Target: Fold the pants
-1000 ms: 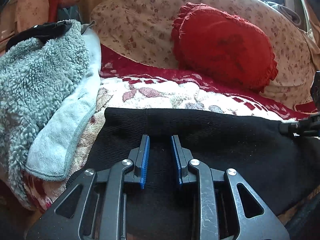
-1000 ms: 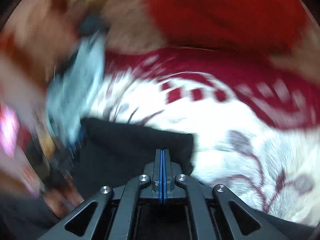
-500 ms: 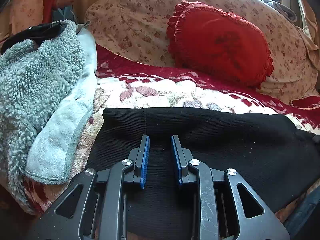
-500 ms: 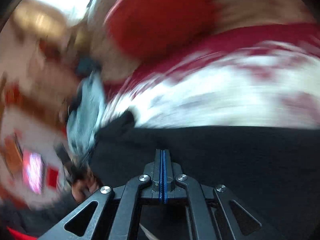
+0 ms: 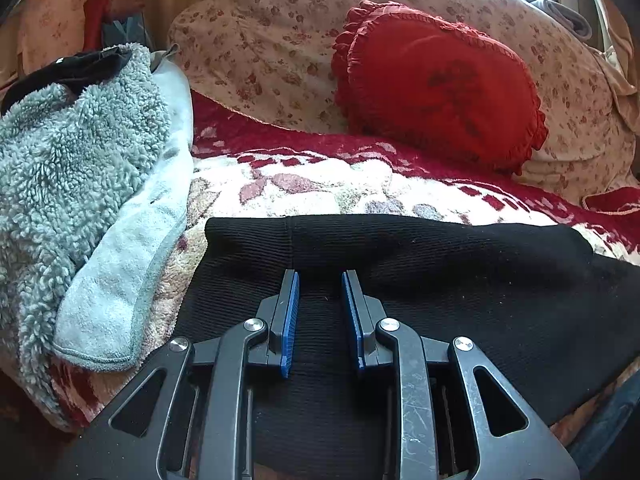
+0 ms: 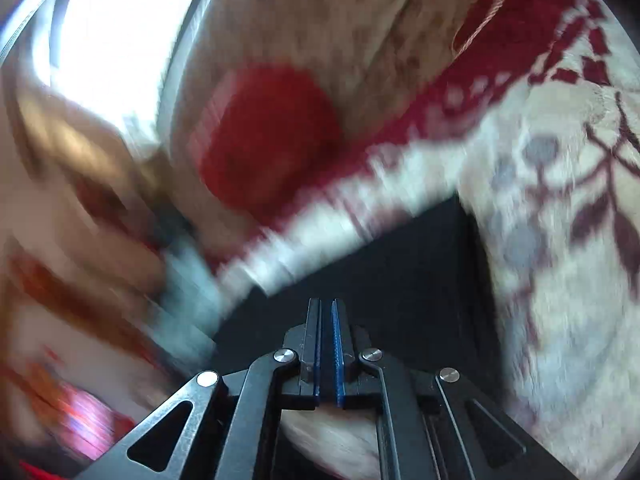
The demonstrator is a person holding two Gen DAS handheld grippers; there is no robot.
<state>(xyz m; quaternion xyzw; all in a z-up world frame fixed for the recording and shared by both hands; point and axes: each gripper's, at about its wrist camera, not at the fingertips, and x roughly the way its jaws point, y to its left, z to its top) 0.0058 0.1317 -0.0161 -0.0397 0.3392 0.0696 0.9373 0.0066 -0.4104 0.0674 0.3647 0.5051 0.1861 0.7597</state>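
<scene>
The black ribbed pants (image 5: pixel 440 272) lie folded flat across the patterned bed cover, their far edge straight. My left gripper (image 5: pixel 319 276) is open and empty, its blue pads low over the pants near their left end. In the blurred right wrist view the pants (image 6: pixel 400 264) show as a dark patch ahead. My right gripper (image 6: pixel 326 304) has its jaws a narrow gap apart with nothing between them, held over the pants' edge.
A grey fleece garment (image 5: pixel 68 168) with a pale lining lies at the left beside the pants. A red frilled heart cushion (image 5: pixel 436 88) leans on a floral pillow (image 5: pixel 280 40) at the back. The red and white bed cover (image 5: pixel 320 184) lies between.
My right gripper has swung round fast and its jaws have parted slightly; it has left the left wrist view. The left gripper has hardly moved and stays open.
</scene>
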